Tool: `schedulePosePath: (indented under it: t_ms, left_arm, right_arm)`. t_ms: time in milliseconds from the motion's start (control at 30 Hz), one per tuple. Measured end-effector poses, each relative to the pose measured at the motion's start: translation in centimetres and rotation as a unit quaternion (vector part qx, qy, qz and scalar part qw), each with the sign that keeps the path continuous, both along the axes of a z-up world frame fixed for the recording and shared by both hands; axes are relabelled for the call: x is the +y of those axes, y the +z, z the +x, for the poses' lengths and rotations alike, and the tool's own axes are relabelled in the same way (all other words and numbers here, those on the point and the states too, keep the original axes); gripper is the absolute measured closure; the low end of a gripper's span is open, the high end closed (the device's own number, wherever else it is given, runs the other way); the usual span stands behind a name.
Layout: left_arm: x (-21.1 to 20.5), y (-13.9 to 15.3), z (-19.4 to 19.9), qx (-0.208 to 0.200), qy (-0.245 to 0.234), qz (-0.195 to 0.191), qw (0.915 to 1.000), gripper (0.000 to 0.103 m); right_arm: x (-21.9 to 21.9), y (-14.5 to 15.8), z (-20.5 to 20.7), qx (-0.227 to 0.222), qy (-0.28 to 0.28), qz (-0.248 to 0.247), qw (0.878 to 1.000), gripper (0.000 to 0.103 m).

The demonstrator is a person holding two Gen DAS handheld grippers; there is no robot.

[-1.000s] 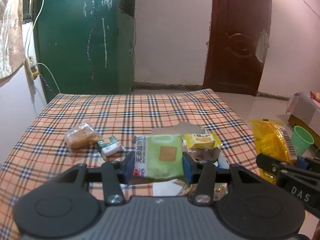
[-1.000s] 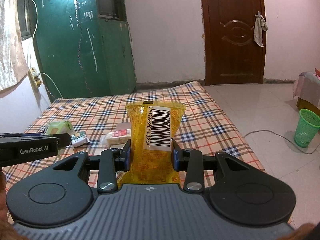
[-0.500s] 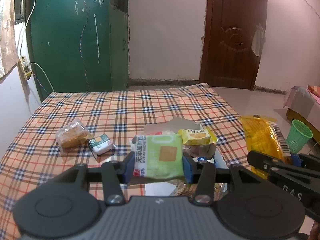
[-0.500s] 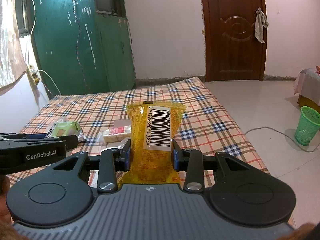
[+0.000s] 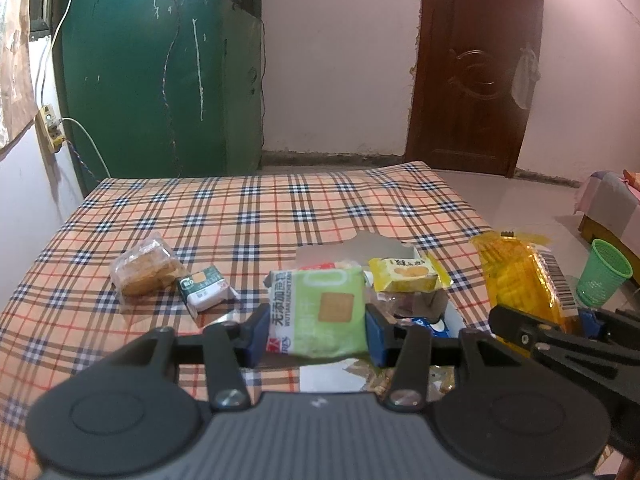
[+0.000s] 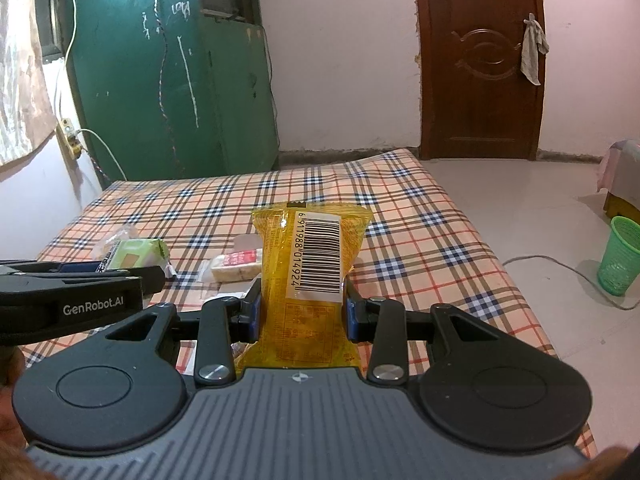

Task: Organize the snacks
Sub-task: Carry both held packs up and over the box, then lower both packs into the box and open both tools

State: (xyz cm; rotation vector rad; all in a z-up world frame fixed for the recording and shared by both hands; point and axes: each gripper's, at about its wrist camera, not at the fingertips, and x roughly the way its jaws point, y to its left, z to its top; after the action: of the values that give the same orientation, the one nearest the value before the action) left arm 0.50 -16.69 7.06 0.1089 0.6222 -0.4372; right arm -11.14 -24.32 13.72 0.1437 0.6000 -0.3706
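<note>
Both tools, left (image 5: 316,332) and right (image 6: 303,312), slightly lower and nearer the checked bedspread (image 5: 280,208)

Far bedspread (image 5: 280,200) bare (snacks (image 5: 144,268) nearer)

Glossy plastic wrap on yellow snack pack (image 6: 310,276); matt woven checked cloth (image 5: 280,208); varnished wooden door (image 6: 480,60).
</note>
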Motion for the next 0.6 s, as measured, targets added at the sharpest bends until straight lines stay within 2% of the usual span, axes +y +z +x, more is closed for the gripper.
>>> schedulePosePath:
  t_ms: [600]
  left_arm:
    - [-1.3, -2.5, 5.7, 0.029, 0.004, 0.002, 0.9996, 0.056]
  right_arm:
    - [-1.0, -4.2, 6.1, 0.033, 0.005, 0.006, 0.999, 0.058]
